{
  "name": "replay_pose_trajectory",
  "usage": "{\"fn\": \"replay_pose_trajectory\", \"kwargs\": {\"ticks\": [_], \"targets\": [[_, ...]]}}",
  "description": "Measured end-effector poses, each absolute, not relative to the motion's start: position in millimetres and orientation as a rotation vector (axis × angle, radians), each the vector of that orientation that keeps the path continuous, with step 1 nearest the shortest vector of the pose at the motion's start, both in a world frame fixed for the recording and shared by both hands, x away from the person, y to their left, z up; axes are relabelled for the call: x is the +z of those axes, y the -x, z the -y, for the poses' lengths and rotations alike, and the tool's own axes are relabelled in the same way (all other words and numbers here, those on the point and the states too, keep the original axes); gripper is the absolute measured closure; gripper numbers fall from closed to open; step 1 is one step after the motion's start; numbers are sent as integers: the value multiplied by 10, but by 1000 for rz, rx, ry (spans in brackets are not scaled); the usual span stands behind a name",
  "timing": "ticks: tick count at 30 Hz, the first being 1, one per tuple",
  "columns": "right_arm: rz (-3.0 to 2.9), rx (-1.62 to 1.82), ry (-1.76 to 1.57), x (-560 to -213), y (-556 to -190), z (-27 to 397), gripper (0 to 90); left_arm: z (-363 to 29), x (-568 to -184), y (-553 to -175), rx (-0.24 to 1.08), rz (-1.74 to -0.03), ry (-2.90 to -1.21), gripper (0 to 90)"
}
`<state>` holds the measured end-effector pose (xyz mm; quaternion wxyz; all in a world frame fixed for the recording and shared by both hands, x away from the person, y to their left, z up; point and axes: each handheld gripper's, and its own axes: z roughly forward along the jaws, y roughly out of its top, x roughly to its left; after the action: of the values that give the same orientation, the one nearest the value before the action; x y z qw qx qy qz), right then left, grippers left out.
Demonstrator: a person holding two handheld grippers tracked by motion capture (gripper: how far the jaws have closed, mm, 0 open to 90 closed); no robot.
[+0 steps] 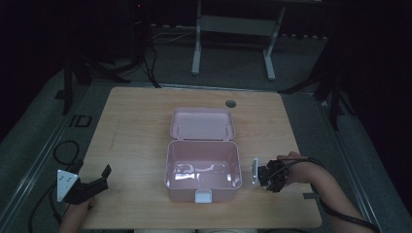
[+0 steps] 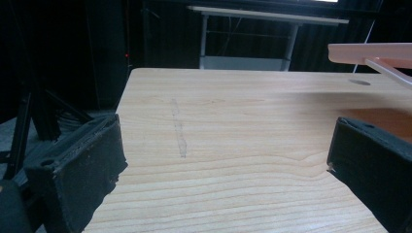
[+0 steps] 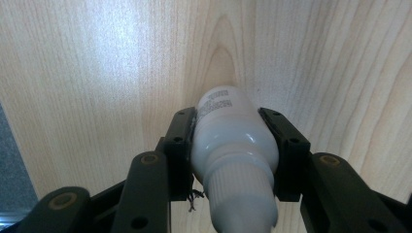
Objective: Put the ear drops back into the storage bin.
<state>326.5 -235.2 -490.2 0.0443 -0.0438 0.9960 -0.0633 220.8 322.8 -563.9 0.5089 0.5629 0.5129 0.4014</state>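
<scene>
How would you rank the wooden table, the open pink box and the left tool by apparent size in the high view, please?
1. wooden table, by far the largest.
2. pink box with its lid open.
3. left tool, smallest, though it sits nearer the camera, which flatters it.

Box mid-table, bottle in right tool beside it.
</scene>
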Motion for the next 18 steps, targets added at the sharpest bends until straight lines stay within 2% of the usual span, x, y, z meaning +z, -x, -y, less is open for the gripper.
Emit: {"fn": "replay_pose_trajectory", "kwargs": {"ticks": [18], "targets": [[-3050,-145,100,-4552,-3229,2266,595,-3228,-5639,-2208,968,-1238,-1355,4]]}}
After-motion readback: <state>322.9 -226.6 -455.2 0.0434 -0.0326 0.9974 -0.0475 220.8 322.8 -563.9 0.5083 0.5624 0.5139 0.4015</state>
